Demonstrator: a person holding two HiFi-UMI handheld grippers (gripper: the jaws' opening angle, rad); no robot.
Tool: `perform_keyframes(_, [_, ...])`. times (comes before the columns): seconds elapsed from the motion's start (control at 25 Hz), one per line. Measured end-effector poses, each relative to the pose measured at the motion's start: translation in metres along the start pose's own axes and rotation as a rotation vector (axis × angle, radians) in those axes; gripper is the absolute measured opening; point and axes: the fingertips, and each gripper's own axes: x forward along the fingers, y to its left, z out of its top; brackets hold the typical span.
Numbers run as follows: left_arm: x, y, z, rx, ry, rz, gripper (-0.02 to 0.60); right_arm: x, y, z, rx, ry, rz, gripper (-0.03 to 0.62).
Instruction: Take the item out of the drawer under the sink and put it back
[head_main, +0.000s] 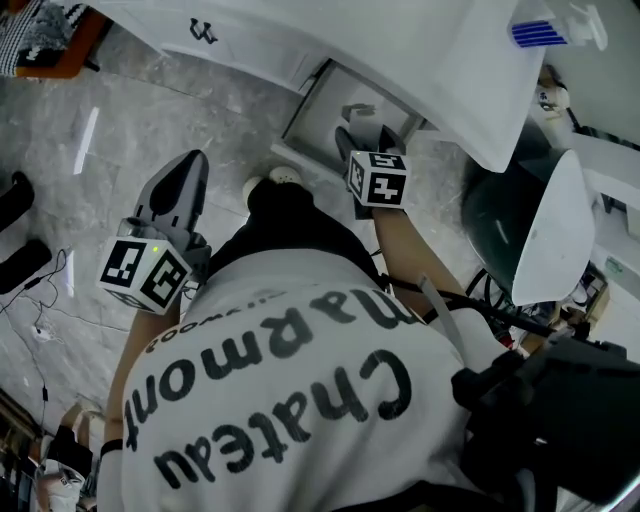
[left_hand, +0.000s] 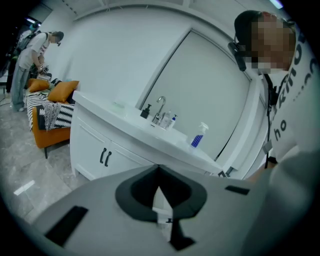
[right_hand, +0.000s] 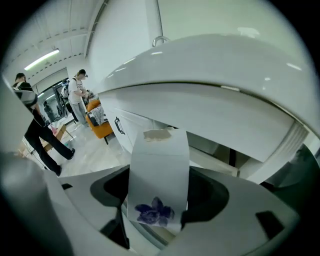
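Observation:
My right gripper (right_hand: 159, 172) is shut on a small white box (right_hand: 159, 165) with a purple flower print and a strip of tape on its top. It holds the box upright just below the white sink counter (right_hand: 210, 85). In the head view the right gripper (head_main: 365, 140) is at the mouth of the open drawer (head_main: 325, 105) under the counter; the box is hard to make out there. My left gripper (head_main: 188, 168) hangs over the marble floor to the left, shut and empty. Its jaw tips meet in the left gripper view (left_hand: 159, 169).
The white vanity (left_hand: 100, 150) carries a faucet (left_hand: 160, 106) and a blue spray bottle (left_hand: 198, 136). An orange sofa (left_hand: 50, 117) and people stand far left. A dark round bin with a white lid (head_main: 555, 230) is right of the drawer. Cables (head_main: 40, 300) lie on the floor.

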Motion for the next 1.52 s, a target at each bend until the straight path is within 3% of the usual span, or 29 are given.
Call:
perform_keyframes(0.52, [0.004, -0.021, 0.028, 0.077, -0.057, -0.095, 0.008, -0.071, 0.018, 0.049, -0.016, -0.171, 0.026, 0.330])
perform_keyframes(0.88, [0.005, -0.034, 0.043, 0.074, -0.099, -0.132, 0.008, -0.125, 0.015, 0.083, 0.011, -0.321, 0.043, 0.331])
perform_keyframes(1.12, [0.010, -0.054, 0.064, 0.072, -0.141, -0.204, 0.008, -0.160, 0.020, 0.117, 0.003, -0.442, 0.059, 0.330])
perform_keyframes(1.28, [0.019, -0.073, 0.085, 0.114, -0.166, -0.282, 0.008, -0.183, 0.023, 0.143, -0.010, -0.531, 0.036, 0.330])
perform_keyframes(1.52, [0.030, -0.106, 0.086, 0.100, -0.167, -0.363, 0.008, -0.220, 0.018, 0.158, -0.038, -0.588, 0.019, 0.330])
